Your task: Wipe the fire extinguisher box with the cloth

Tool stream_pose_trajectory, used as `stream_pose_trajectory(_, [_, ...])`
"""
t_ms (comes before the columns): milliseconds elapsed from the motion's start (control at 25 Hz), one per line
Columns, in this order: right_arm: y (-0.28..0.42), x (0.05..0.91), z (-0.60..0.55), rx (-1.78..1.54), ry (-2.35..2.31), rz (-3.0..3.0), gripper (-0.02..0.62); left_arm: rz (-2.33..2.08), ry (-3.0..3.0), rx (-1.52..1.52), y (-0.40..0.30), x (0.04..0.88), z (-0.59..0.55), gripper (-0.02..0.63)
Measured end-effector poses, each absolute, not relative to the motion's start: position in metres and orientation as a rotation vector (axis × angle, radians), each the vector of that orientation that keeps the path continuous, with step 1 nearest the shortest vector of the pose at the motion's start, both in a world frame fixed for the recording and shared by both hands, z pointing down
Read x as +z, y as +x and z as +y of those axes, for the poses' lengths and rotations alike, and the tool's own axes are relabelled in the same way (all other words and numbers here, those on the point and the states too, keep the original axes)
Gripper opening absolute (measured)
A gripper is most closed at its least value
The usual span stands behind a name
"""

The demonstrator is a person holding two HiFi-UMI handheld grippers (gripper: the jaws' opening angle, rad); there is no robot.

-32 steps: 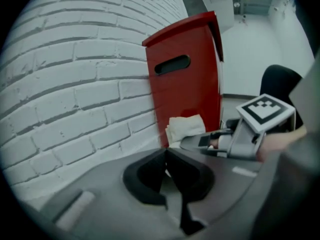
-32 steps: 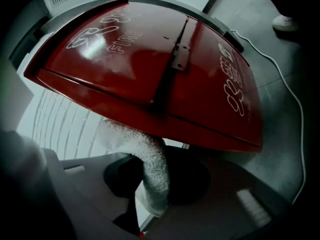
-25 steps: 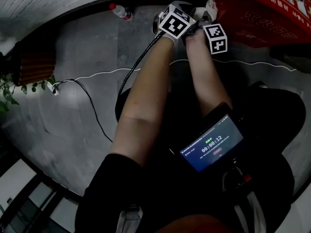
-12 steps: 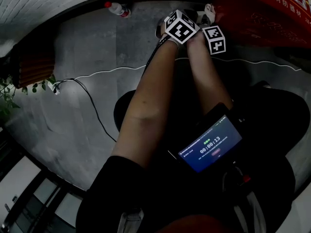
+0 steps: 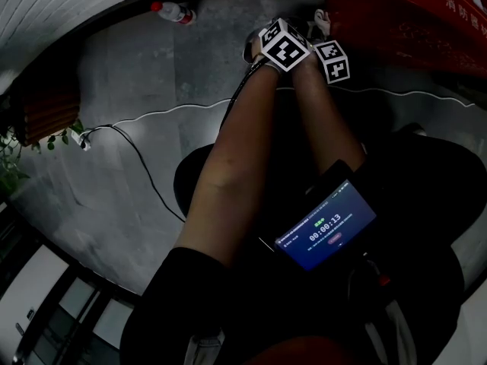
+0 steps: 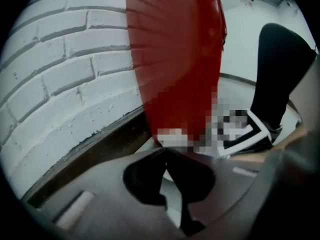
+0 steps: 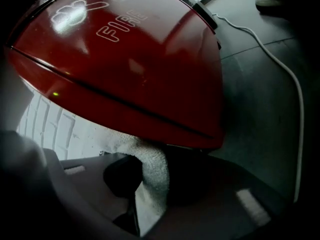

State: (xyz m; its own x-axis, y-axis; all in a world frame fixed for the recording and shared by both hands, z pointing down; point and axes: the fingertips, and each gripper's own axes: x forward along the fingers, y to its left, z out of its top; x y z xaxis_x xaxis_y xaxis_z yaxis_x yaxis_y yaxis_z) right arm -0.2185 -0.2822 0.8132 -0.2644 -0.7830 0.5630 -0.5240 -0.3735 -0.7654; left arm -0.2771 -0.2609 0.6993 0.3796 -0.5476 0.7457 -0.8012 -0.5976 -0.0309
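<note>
Cloth [image 5: 323, 17] shows in the head view only as a pale scrap, we think, past the right gripper [image 5: 330, 48]. Both marker cubes sit side by side at the top of the view, the left gripper [image 5: 280, 42] just beside the right. The red box [image 5: 426, 21] stands on the floor [image 5: 137, 128] to their right. A bottle [image 5: 169, 11] lies further left by the wall; we cannot tell what is in it.

In the left gripper view the left gripper [image 6: 166, 154] has its jaws clenched tip to tip, with nothing between them. One glossy red side of the box [image 6: 175, 59] rises just ahead, next to the brick wall [image 6: 65, 74]. A shoe [image 6: 250, 134] stands to the right.

In the right gripper view the right gripper [image 7: 152, 179] is grasping the cloth [image 7: 150, 156], a white terry fold that runs up from the jaws to the lower edge of the box [image 7: 130, 69] and touches it there. A seam crosses the red face and we see no opening, so the box looks closed and its contents are hidden. A white cable [image 7: 280, 69] trails over the floor at the right.

We judge the cloth light, soft and limp, so it is best pinched on a thick fold, as it is here, leaving loose pile to press on the paint. The box looks stiff, smooth and slick, and probably too heavy to shift under wiping. If it does slide, the free left jaws could steady a top edge.
</note>
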Motion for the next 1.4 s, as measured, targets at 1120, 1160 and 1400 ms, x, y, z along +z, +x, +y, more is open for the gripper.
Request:
stream_pose_trajectory(1120, [-0.318, 0.656, -0.249, -0.909, -1.097, 2.761, 0.092, -1.779, 2.139, 0.672, -0.387, 0.629, -0.249, 0.000])
stream_pose_trajectory(1160, [-0.316, 0.640, -0.241, -0.824, -1.050, 2.809, 0.092, -1.799, 2.144, 0.657, -0.386, 0.621, -0.246, 0.000])
stream_pose_trajectory(1400, [-0.293, 0.546, -0.200, -0.404, -0.868, 2.930, 0.094, -1.873, 2.224, 0.593, -0.362, 0.566, -0.229, 0.000])
